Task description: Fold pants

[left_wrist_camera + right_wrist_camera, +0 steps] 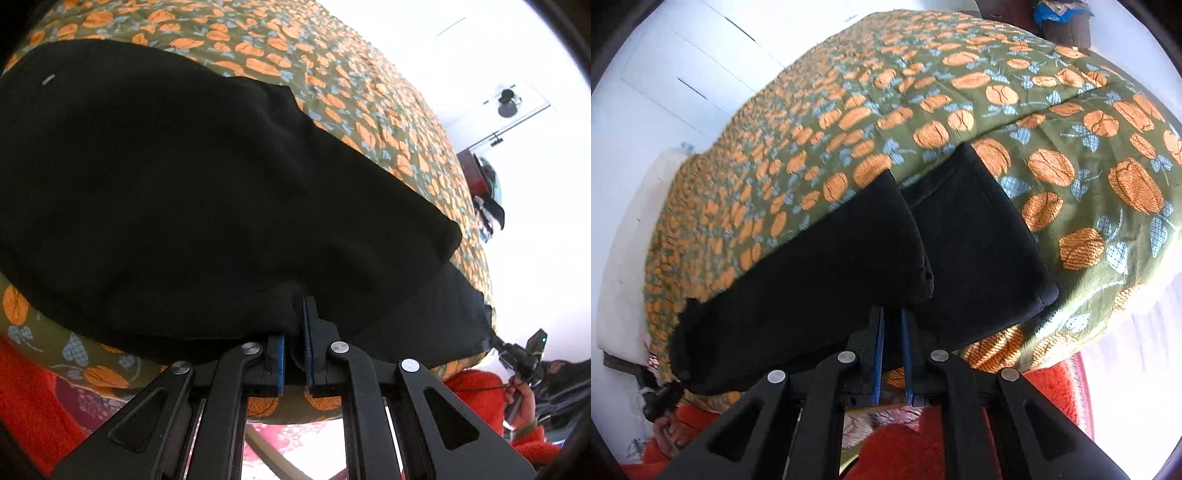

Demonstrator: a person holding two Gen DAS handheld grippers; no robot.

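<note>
Black pants (184, 192) pinched in left tool (295, 332), on bedspread (369, 92).

Bright daylight blew the walls (535, 55) out to white in both views. Black pants (166, 184) read as near-featureless dark mass. Heavy fisheye bending with dark vignette at corners; motion blur smeared the bedspread (746, 166) in the right view.

The left gripper (293, 332) is matte black, with 4 angled linkage arms, each pinned by a round silver rivet, and triangular cut-outs in the 2 outer arms. Its 2 fingers carry blue ridged pads (307, 332). The right gripper (893, 325) has the same black frame, 4 silver rivets and blue pads (880, 347). The person wears a fuzzy orange-red sleeve (476, 387), also seen in the right wrist view (916, 454).
</note>
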